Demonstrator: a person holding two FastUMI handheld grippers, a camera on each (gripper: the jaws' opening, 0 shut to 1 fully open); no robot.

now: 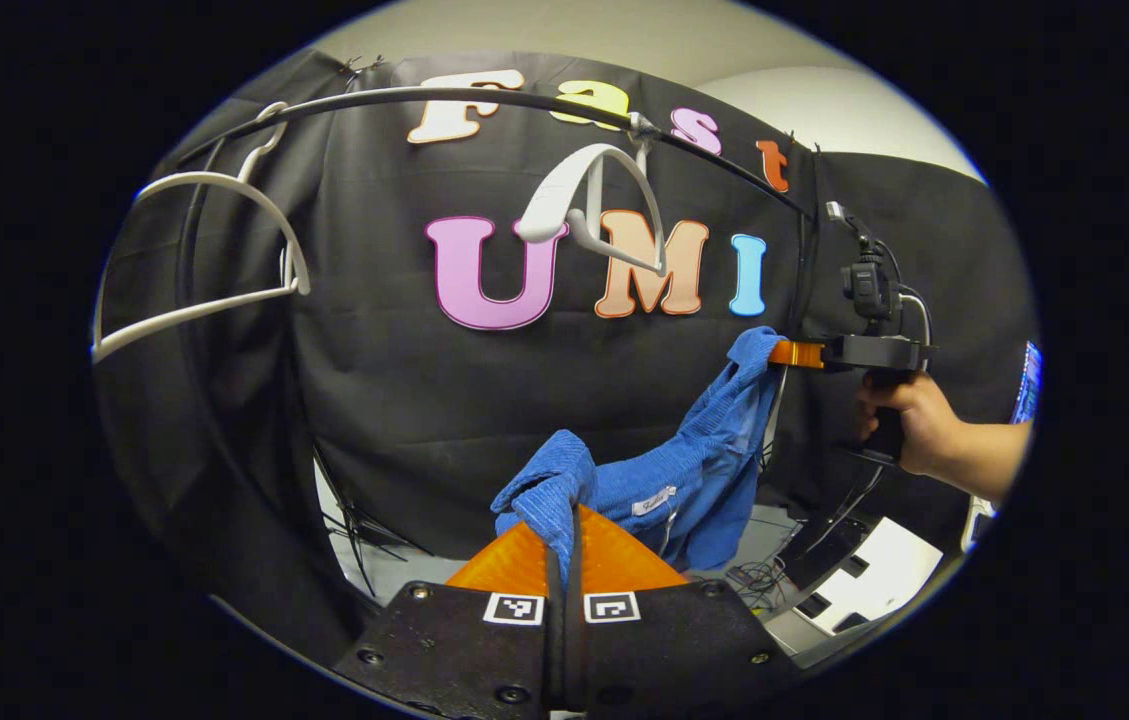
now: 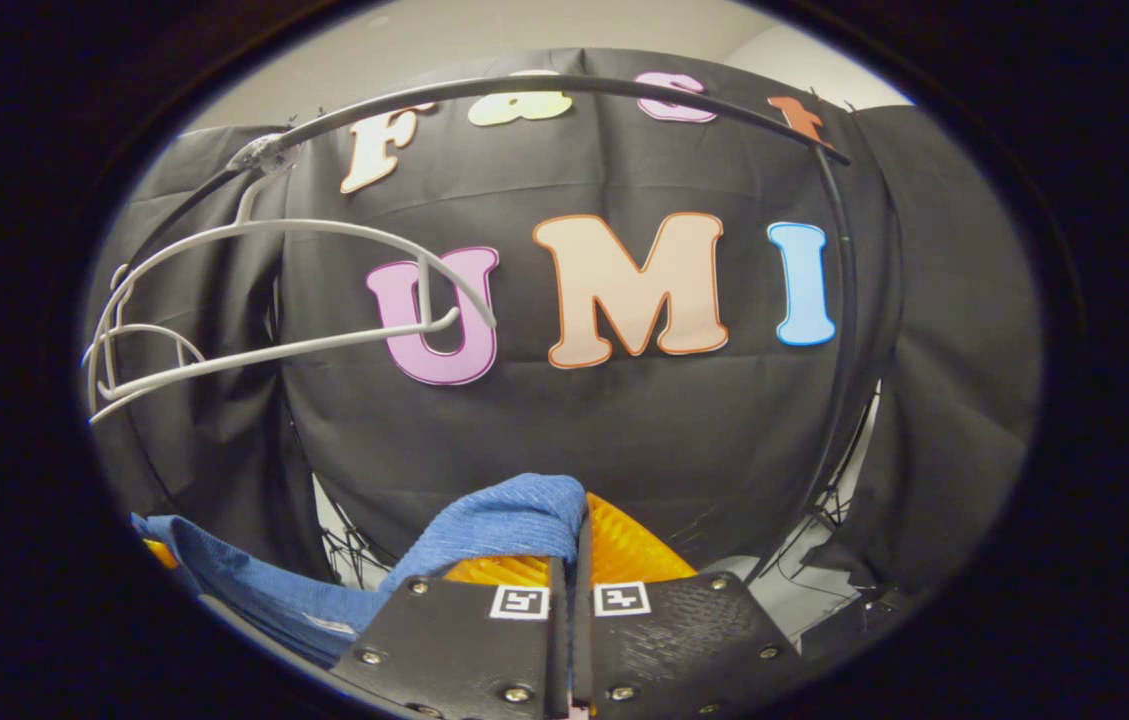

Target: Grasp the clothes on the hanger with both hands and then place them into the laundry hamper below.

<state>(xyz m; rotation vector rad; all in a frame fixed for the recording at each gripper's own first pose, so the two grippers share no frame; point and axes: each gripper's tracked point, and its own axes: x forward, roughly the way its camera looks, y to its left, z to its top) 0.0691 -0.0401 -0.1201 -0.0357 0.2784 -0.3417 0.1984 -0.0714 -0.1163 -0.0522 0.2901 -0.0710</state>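
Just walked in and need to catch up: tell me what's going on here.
A person holds a gripper in each hand and has pulled a blue garment off the white hangers, which hang bare on the rail. The left gripper and the right gripper each pinch a bunch of the cloth, which sags between them. The hamper step is not yet done.

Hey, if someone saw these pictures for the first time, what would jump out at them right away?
The blue garment stretched between the two grippers, low in the middle of the left gripper view: the left gripper pinches one end, the right gripper the other, farther right. Above, two bare white hangers hang from the dark rail.
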